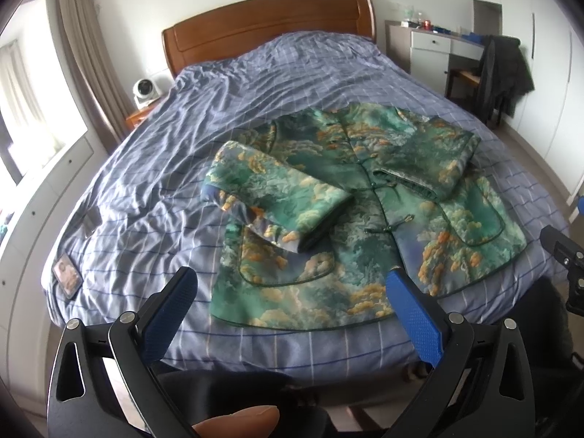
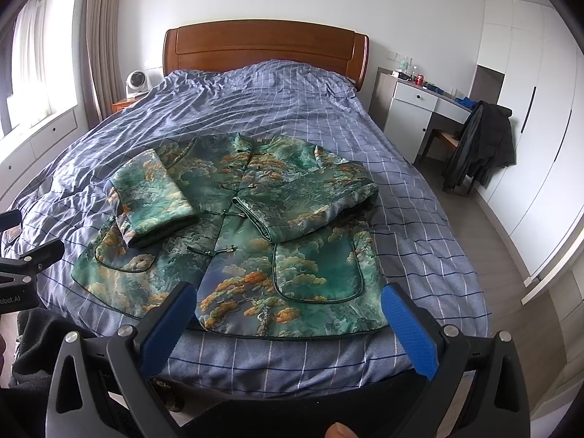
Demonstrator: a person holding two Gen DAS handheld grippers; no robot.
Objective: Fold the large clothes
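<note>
A green jacket with orange and teal cloud print lies face up on the bed, hem toward me, both sleeves folded in across its front. It also shows in the right wrist view. My left gripper is open and empty, held above the bed's near edge, just short of the hem. My right gripper is open and empty, also just short of the hem, at its right half. The right gripper's body shows at the right edge of the left wrist view.
The bed has a wrinkled blue checked cover and a wooden headboard. A small flat item lies near the bed's left corner. A white desk and a chair with a dark coat stand to the right. A fan sits on the nightstand.
</note>
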